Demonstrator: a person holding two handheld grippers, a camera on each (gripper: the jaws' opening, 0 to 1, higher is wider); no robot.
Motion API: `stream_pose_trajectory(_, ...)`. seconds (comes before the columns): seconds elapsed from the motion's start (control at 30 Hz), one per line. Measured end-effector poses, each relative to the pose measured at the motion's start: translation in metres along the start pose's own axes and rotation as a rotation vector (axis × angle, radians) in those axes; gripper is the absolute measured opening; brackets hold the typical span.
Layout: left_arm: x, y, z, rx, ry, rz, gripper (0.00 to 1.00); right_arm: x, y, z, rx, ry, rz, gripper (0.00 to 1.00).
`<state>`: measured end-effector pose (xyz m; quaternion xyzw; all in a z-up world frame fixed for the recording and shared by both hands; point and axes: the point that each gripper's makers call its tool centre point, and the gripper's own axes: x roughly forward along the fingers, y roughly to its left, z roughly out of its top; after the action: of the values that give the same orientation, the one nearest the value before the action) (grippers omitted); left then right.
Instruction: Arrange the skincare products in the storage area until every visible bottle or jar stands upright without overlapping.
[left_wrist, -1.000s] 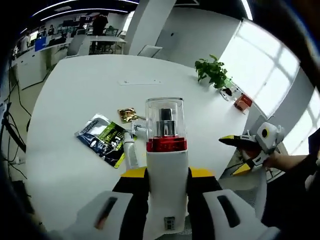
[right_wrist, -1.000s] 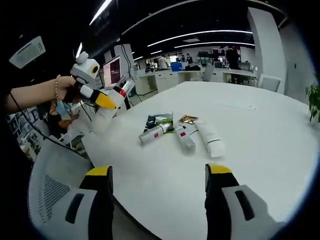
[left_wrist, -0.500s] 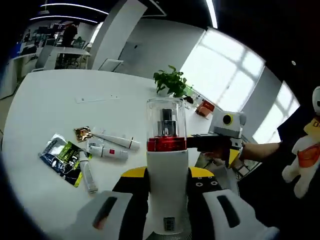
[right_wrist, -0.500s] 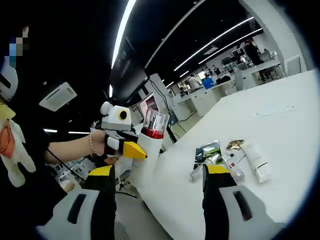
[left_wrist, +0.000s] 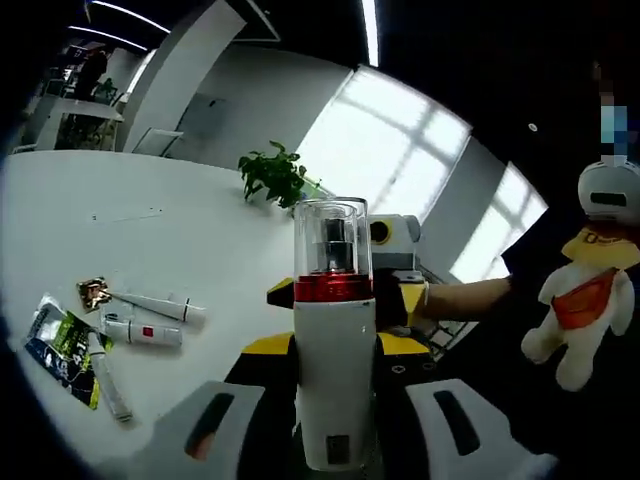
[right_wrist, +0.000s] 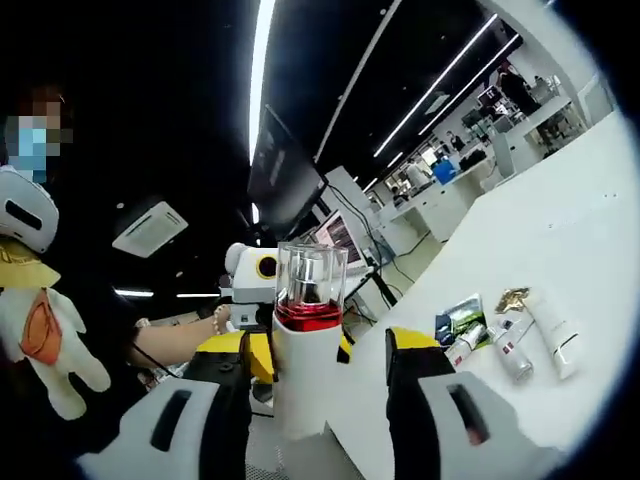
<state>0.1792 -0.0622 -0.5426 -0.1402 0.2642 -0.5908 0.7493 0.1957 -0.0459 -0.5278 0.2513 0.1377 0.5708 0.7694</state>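
My left gripper (left_wrist: 333, 345) is shut on a white bottle (left_wrist: 333, 360) with a red band and a clear cap, held upright off the table's edge. My right gripper (right_wrist: 318, 345) is open, and the same bottle (right_wrist: 308, 370) stands between its jaws, with a gap on each side. In the left gripper view the right gripper (left_wrist: 395, 290) sits just behind the bottle. On the white table (left_wrist: 150, 230) lie three tubes (left_wrist: 150, 305) (left_wrist: 145, 332) (left_wrist: 105, 365), a dark sachet (left_wrist: 60, 345) and a gold packet (left_wrist: 93, 292). The right gripper view has those tubes (right_wrist: 555, 330) and the sachet (right_wrist: 462, 315) at its right.
A potted plant (left_wrist: 275, 175) stands at the table's far edge by the windows. A plush toy (left_wrist: 585, 290) hangs at the right. A person's forearm (left_wrist: 470, 295) reaches in behind the right gripper. Desks and monitors (right_wrist: 335, 235) line the room beyond.
Both views have swung off the table. The right gripper has come in from the side, and its open jaws now flank the bottle held by the left gripper.
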Motion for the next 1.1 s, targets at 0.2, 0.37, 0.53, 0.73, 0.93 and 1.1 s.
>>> stream_pose_trajectory(0.2,0.011,-0.007,-0.002,-0.001,0.015,-0.034,0.32,0.002,0.003,0.001,-0.024,0.0,0.002,0.44)
stream_pose_trajectory(0.37,0.015,-0.004,-0.006,-0.011,0.031,-0.052,0.32,0.003,0.001,0.001,-0.043,-0.005,0.0,0.38)
stream_pose_trajectory(0.53,0.017,0.005,-0.008,-0.014,0.046,-0.058,0.32,0.001,0.0,0.0,-0.079,-0.007,-0.017,0.33)
stream_pose_trajectory(0.73,0.027,0.002,-0.009,0.081,0.068,-0.09,0.32,-0.01,-0.005,0.003,-0.174,0.024,-0.06,0.31)
stream_pose_trajectory(0.93,0.042,0.011,-0.022,0.209,0.143,-0.055,0.31,-0.021,-0.016,-0.01,-0.272,0.126,-0.143,0.3)
stream_pose_trajectory(1.1,0.058,0.021,-0.034,0.291,0.188,-0.015,0.3,-0.031,-0.033,-0.022,-0.33,0.183,-0.234,0.3)
